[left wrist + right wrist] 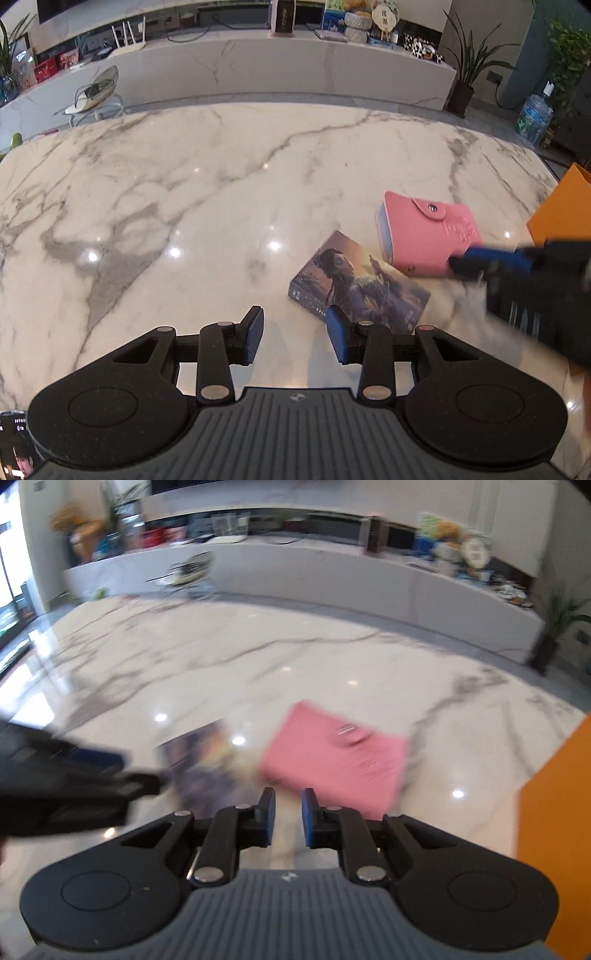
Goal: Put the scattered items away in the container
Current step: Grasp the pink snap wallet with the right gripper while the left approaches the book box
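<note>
Marble tabletop [184, 184] w/ grey veins, glossy, living room clutter along a long low shelf in the bg. Two scattered things sit near the right side: a pink snap wallet [430, 232] and a flat box w/ a painted figure on the lid [360, 282], just beside each other, corners nearly touching or overlapping, can't tell which. Orange container [565, 206] stands at the far right edge, so both items are near it but not in yet.

Left tongs [295, 336] hang released, wide gap, nothing between, just short of the box's near edge. Prob lined up that way to take the box by its side.

Right tongs [289, 818] are also empty, gap narrower but def not clenched, pointed at the wallet's near corner. Guessing that's the next grab since the wallet is the closer of the two to the container.

View diffs: left wrist cam is sharp, shows the wallet's snap strap, embossing and page stack, plus the right tongs reaching the wallet's corner, blurred. Right wrist cam is smeared, wallet [334, 760] is just a pink slab, but it shows the container's orange wall [557, 830] much bigger and closer.
</note>
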{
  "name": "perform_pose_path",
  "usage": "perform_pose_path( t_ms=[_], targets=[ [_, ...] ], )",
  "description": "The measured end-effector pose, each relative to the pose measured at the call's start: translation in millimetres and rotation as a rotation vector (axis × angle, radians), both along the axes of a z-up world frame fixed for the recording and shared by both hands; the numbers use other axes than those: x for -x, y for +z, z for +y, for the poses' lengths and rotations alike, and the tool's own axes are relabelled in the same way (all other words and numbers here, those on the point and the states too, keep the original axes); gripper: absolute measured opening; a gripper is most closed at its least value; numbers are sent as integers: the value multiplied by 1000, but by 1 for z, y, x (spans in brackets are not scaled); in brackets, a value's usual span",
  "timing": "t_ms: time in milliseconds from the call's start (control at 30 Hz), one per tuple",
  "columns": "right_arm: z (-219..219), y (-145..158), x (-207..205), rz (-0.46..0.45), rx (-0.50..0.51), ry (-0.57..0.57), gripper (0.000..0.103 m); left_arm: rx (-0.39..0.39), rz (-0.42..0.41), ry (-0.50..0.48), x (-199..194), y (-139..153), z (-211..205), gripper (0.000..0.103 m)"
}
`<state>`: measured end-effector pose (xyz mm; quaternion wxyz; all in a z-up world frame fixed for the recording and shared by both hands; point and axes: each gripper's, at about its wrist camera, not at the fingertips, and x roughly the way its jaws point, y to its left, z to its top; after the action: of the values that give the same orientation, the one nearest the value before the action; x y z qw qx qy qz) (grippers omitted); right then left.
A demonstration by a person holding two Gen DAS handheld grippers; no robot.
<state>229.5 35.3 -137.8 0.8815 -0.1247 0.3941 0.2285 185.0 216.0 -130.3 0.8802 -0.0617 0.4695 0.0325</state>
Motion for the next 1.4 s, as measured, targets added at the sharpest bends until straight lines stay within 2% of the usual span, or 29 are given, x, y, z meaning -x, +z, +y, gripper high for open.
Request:
perform_pose_path(
  t_ms=[100,233,467,567,667,767,867,1067,1200,1333,1400],
  targets=[
    [-7,5,-31,-36,10,-76,21,-5,-8,-6,-7,-1,-1,44],
    [-2,1,-69,-55,-10,-141,37,-11,-10,-1,-13,-2,0,44],
    [2,-21,-101,36,-66,-215,38,0,0,-2,-14,-9,5,44],
    [-3,-25,-94,55,-99,-217,38,12,10,3,-14,-12,6,42],
    [1,-29,-86,118,-74,-147,38,33,8,-6,-10,-10,5,42],
    [12,-29,-60,104,-14,-72,38,42,19,-24,-3,-11,4,42],
    [19,-29,-29,101,17,-41,39,12,38,-36,10,-13,0,42],
    [26,-27,29,114,19,10,38,20,59,-70,46,-13,-3,42],
    [22,-25,42,123,24,9,34,18,61,-46,63,-8,0,42],
    [10,-7,49,84,20,-11,35,3,39,-16,73,1,9,49],
    [5,2,56,50,31,-10,43,5,12,-6,76,6,12,57]
  ],
)
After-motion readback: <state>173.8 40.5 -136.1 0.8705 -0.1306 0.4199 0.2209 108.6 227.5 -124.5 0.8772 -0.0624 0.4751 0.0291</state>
